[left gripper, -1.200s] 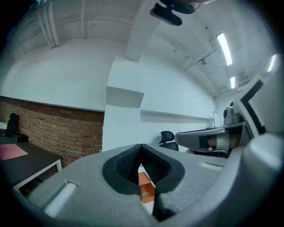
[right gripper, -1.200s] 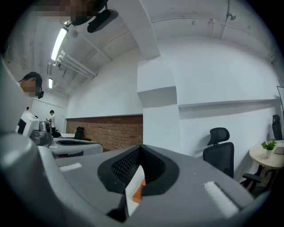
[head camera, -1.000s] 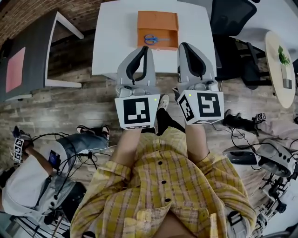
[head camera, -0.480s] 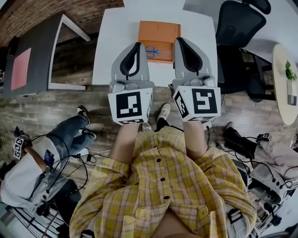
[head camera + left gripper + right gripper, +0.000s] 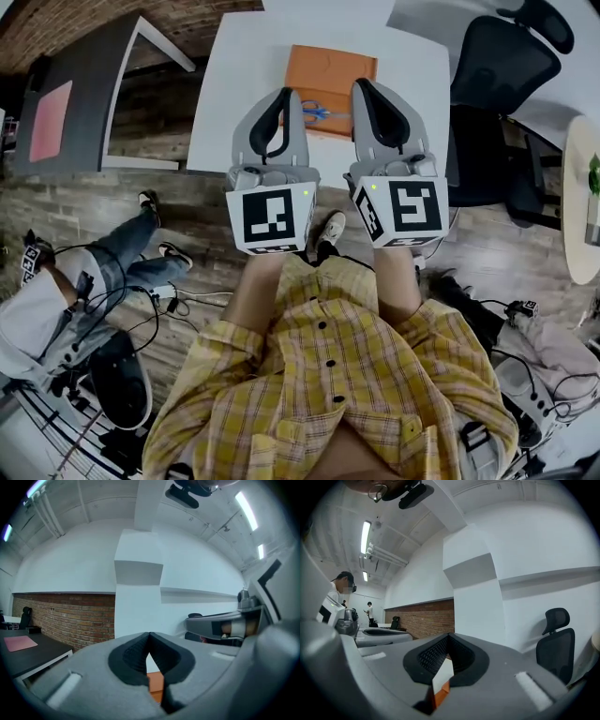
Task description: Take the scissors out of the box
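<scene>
Head view, looking down: two hand-held grippers reach side by side over a white tabletop (image 5: 230,103). The left hand-held gripper (image 5: 285,94) and the right hand-held gripper (image 5: 362,86) both have their jaws pressed together and hold nothing. Between their tips, slightly ahead, blue-handled scissors (image 5: 317,112) lie flat inside an open orange box (image 5: 336,64). The scissors are probably light, stiff and smooth; the handle loops or the spot near the pivot look like the best places to grip. Lying flat on the box floor, they may be awkward to get under, and the box itself looks light enough to slide. Its near wall sits closest to the jaws. A black office chair (image 5: 506,66) stands well to the right of the right hand-held gripper, and a dark table (image 5: 84,103) well to the left of the left one. Left gripper view: closed jaws, a sliver of orange box below them, a brick wall (image 5: 65,616) far beyond to the left. Right gripper view: closed, empty jaws, with box and tabletop showing beneath and the chair ahead to the right.
</scene>
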`<control>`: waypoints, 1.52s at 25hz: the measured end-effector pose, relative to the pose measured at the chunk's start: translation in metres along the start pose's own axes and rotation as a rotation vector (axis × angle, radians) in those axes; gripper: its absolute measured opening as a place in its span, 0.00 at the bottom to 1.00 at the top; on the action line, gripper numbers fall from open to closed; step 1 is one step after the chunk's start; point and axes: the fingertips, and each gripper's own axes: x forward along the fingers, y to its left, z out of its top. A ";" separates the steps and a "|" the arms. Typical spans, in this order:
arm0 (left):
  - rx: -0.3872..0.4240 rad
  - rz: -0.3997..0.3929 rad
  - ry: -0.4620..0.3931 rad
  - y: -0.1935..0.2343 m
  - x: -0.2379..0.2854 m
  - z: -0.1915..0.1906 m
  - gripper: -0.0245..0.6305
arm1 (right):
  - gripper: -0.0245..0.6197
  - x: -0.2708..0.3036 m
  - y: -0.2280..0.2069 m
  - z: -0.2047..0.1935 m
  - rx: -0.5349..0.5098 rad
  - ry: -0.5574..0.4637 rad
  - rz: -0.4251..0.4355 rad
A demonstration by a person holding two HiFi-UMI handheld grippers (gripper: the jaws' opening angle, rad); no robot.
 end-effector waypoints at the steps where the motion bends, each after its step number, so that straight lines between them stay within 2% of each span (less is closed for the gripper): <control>1: -0.001 0.004 0.004 0.003 0.000 -0.002 0.04 | 0.04 0.003 0.002 -0.002 -0.003 0.006 0.005; 5: -0.013 0.005 0.032 0.022 0.007 -0.014 0.04 | 0.04 0.019 0.012 -0.011 -0.011 0.041 0.014; 11: -0.037 -0.041 0.084 0.054 0.055 -0.031 0.04 | 0.04 0.074 0.000 -0.035 0.004 0.124 -0.014; 16: -0.038 -0.085 0.092 0.028 0.033 -0.042 0.04 | 0.04 0.044 0.000 -0.050 -0.014 0.155 -0.024; 19: -0.041 -0.096 0.093 0.023 0.023 -0.047 0.04 | 0.04 0.037 0.009 -0.059 -0.036 0.171 -0.004; 25: -0.051 -0.114 0.130 0.043 0.066 -0.061 0.04 | 0.04 0.088 -0.003 -0.091 -0.047 0.262 0.032; 30: -0.065 -0.118 0.146 0.047 0.072 -0.070 0.04 | 0.04 0.102 0.000 -0.120 -0.068 0.337 0.075; 38: -0.075 -0.115 0.171 0.045 0.072 -0.089 0.04 | 0.10 0.107 0.008 -0.185 -0.140 0.461 0.206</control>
